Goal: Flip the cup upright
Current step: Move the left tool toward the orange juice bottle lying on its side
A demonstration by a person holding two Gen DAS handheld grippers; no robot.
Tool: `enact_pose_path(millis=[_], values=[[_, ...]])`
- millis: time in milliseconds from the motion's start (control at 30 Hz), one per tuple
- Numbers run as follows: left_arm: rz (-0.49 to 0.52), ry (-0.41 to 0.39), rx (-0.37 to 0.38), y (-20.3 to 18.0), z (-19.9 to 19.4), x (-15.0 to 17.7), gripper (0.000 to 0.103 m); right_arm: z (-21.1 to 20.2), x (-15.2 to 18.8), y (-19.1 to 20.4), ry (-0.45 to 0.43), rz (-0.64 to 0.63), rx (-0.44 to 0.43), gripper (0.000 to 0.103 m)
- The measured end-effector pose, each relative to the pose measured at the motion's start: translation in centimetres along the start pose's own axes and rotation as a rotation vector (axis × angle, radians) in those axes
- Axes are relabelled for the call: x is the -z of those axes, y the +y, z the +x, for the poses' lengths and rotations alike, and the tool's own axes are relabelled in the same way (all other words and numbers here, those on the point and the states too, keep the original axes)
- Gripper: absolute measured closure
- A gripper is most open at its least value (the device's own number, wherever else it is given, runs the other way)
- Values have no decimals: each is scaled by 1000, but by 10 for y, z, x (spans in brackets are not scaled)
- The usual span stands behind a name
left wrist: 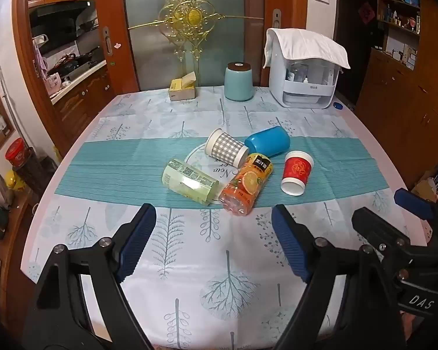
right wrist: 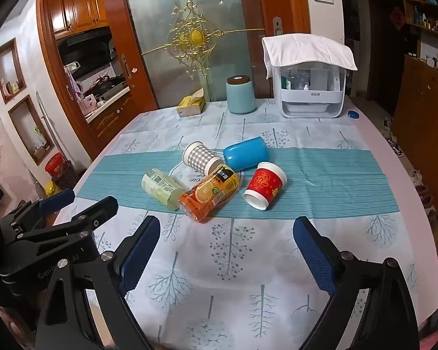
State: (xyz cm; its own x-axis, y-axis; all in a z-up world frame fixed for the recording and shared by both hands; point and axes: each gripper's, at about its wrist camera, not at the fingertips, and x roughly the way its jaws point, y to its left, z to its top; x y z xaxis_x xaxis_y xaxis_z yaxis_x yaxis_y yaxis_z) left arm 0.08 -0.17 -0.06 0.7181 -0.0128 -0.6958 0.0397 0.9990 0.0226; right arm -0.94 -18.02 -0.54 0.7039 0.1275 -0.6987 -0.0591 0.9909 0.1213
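Both tools, left [left wrist: 213,233] and right [right wrist: 226,245], are hovering wide and empty over the table [left wrist: 189,262]; ahead, the red cup [right wrist: 264,186] is lying on its side, mouth toward them, awaiting righting

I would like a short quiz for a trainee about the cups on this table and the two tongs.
1. True or false: the red paper cup stands upright.
2. Which touches the grey checked paper cup? A: orange juice bottle. B: pale blue ceramic jar.
3. Fill in: the left tongs and right tongs are both ____, holding nothing.

Key
1. False: it lies on its side, on the teal striped cloth strip.
2. A
3. open
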Motion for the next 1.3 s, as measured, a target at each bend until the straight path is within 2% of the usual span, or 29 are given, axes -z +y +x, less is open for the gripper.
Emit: enact_pose_path(millis=[200,267,467,1300], values=[[-15,9,18,0,-1,0,23,1,0,1,-3,1,-1,9],[-33,14,30,11,1,-2,23,1,0,0,-3,5,1,9],[-25,22,39,4,4,1,23,-1,0,2,-8,-5,8,9],[-26,17,46,-2,-3,-4,23,-11,-2,-3,-26,-2,35,9]])
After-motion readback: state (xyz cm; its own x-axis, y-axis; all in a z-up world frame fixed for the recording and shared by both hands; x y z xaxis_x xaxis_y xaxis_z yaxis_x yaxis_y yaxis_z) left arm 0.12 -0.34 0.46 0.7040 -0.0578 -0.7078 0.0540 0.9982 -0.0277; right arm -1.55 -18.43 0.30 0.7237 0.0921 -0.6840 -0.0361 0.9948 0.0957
